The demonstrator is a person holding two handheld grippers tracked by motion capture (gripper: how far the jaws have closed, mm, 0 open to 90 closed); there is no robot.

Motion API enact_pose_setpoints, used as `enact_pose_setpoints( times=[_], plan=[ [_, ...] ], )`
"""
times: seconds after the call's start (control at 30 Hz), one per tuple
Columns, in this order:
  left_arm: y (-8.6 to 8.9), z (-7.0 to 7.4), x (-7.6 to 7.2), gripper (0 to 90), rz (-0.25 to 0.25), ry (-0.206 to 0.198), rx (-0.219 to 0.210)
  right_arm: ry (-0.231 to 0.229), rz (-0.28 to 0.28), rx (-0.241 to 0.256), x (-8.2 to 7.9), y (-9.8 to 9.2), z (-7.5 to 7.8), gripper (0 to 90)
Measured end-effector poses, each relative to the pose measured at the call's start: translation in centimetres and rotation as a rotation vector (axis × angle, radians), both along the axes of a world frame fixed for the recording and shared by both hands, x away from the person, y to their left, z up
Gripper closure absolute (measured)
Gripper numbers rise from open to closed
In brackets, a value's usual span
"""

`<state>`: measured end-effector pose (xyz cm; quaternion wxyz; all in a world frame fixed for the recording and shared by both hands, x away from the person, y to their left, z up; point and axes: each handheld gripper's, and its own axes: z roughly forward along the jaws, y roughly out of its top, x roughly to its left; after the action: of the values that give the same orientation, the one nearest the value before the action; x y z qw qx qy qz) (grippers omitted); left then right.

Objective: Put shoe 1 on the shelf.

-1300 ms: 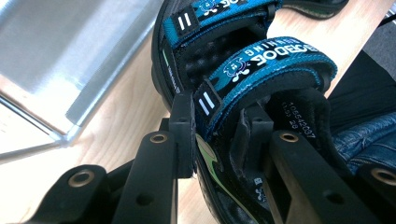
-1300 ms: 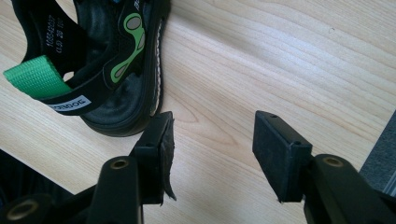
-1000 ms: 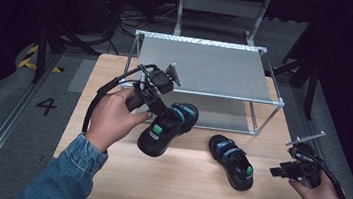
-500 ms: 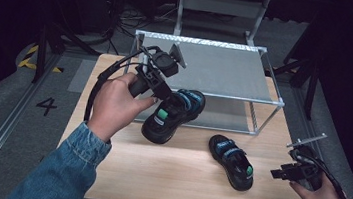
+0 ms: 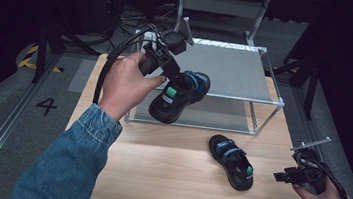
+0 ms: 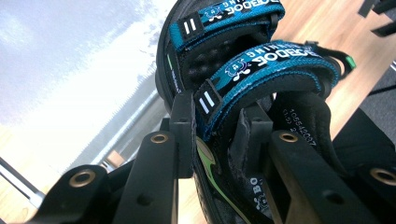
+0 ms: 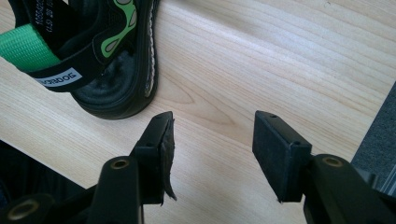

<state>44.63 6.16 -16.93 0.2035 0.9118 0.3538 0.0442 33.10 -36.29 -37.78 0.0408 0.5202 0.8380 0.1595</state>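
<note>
Dark surroundings frame a pale wooden tabletop (image 5: 165, 179) carrying a two-tier metal rack (image 5: 227, 75) at its far side; a floor marking "4" lies to the left. Nearest us, the right gripper (image 7: 212, 140) rests at the right front corner with its jaws spread wide and nothing between them. Just beyond its jaws lies the second sandal (image 5: 232, 161), flat on the tabletop, sole down, well apart from the rack.

Farther off, our left gripper (image 5: 165, 73) is clamped on the lifted sandal (image 5: 177, 97), which hangs tilted in the air at the rack's front edge, toe toward the upper shelf (image 5: 233, 73). In the left gripper view the jaws pinch the rear strap and side wall of that sandal (image 6: 243, 93).

We judge the step in hand to be setting this sandal on the upper shelf. To do it well, we should raise the heel until the sole clears the front rail (image 5: 235, 98), level the sandal, carry it forward over the shelf, and release only once the sole sits flat. The grip on a soft strap may let the sandal swing, so the move should be slow.

Legible writing: the blue straps carry inverted lettering, part of which seems to end in "HING"; a printed number inside the heel is too small to confirm. A white tag (image 7: 58, 77) on the second sandal bears inverted text.
</note>
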Motion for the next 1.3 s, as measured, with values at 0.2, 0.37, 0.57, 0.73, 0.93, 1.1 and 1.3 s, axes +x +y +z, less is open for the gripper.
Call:
enact_pose_setpoints(
  times=[0.2, 0.37, 0.57, 0.73, 0.93, 1.1, 1.3],
  plan=[
    [-0.2, 0.4, 1.8, 72.8, 0.029, -0.003, 0.002, 0.000, -0.001, -0.002, -0.1, 0.0, -0.1, 48.9],
    [-0.3, 0.4, 3.0, 72.8, 0.046, -0.003, -0.004, 0.003, 0.001, -0.002, -0.1, 0.0, -0.2, 48.9],
    [-0.6, 0.2, 5.8, 72.7, 0.091, 0.004, -0.010, 0.008, 0.003, 0.001, -0.1, 0.0, -0.4, 48.7],
    [-0.8, -0.2, 7.6, 72.8, 0.129, 0.019, -0.033, 0.016, -0.005, 0.004, -0.1, -0.2, -0.5, 48.7],
    [-0.9, -1.1, 9.7, 72.7, 0.169, 0.024, -0.025, 0.018, -0.013, 0.008, -0.3, -0.5, -0.7, 48.6],
    [-0.7, -1.7, 11.2, 72.7, 0.214, 0.034, -0.046, 0.025, -0.017, 0.008, -0.3, -0.8, -0.9, 48.5],
    [-0.6, -2.5, 12.4, 72.5, 0.223, 0.051, -0.051, 0.027, -0.019, 0.010, -0.3, -1.0, -1.1, 48.3]
  ],
)
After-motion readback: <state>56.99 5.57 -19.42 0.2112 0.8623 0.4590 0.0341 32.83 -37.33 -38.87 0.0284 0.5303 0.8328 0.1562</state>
